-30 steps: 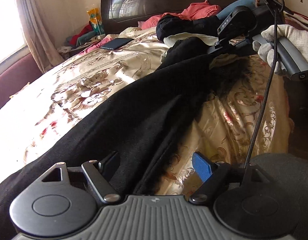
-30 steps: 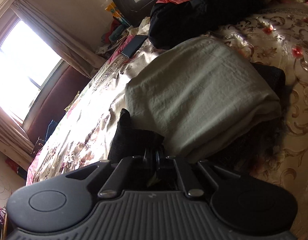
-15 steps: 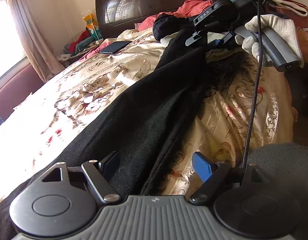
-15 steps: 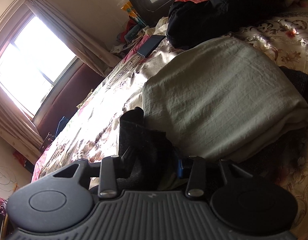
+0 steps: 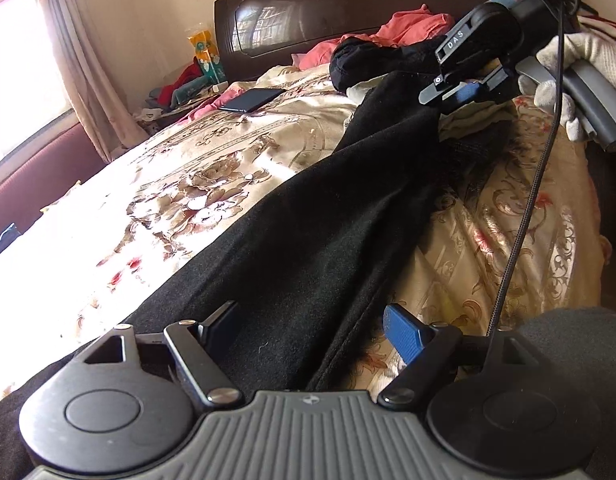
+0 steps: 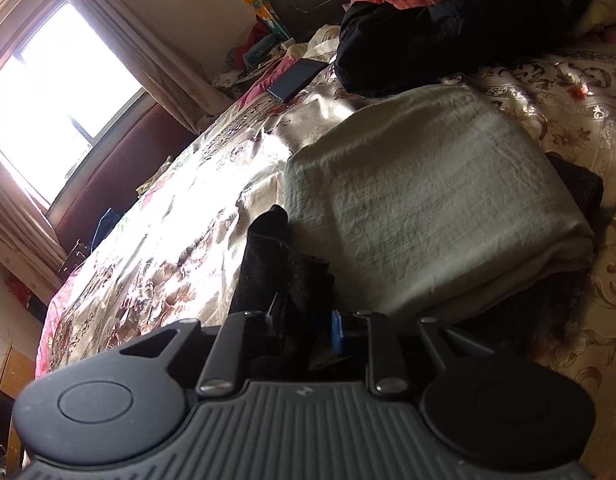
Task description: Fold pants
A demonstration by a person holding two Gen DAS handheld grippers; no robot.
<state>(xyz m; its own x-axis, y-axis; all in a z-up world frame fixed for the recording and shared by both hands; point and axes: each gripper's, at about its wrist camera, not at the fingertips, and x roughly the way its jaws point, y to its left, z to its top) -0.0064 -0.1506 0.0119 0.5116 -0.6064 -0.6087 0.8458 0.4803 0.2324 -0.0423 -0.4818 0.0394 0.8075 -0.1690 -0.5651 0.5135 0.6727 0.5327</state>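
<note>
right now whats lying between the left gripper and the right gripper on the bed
The black pants stretch between them across the floral bedspread, from the open left gripper up to the right gripper; the left wrist view shows it.

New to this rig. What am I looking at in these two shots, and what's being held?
There is no robot: a person holds a two-finger claw in each hand, each with a fisheye camera looking along its fingers. One picture is from the left claw, the other from the right claw. Long black fabric pants lie across a gold floral bedspread, near a folded pale-green cloth. The left claw stands open, astride the pants. The right claw, in a white-gloved hand, has just been closing and pinches the pants' lifted far end.
</note>
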